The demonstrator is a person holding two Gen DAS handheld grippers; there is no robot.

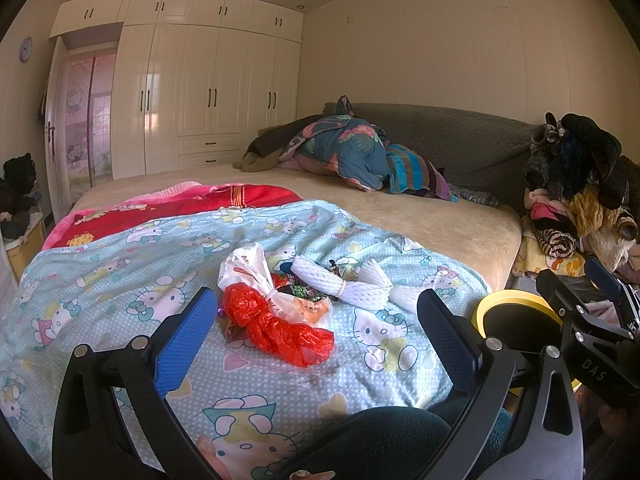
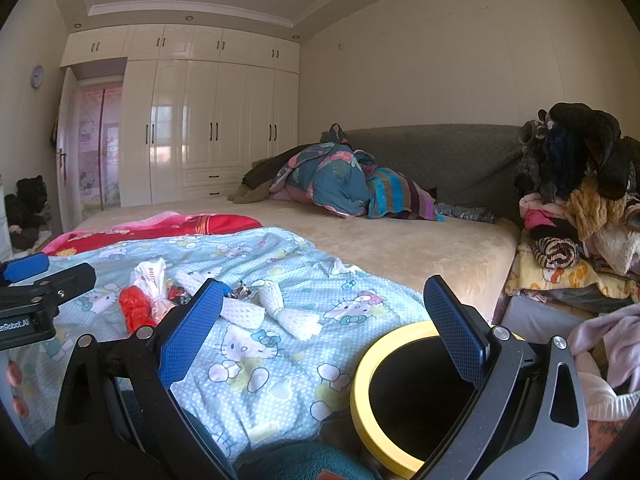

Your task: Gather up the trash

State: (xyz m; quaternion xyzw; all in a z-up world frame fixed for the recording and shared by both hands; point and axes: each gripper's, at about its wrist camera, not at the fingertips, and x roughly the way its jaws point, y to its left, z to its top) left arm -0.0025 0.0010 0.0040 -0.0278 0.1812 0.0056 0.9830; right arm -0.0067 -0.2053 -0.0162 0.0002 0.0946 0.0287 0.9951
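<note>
A pile of trash lies on the blue Hello Kitty blanket: a red plastic bag, a white plastic bag, white foam netting and small dark wrappers. My left gripper is open and empty, its jaws wide on either side of the red bag, a little short of it. My right gripper is open and empty, over the blanket's right part. The same trash shows in the right wrist view: red bag, foam netting. A yellow-rimmed black bin stands beside the bed, under the right gripper.
The beige bed carries a red blanket and heaped bedding at the far end. A pile of clothes sits on the right. White wardrobes line the far wall. The bin also shows in the left wrist view.
</note>
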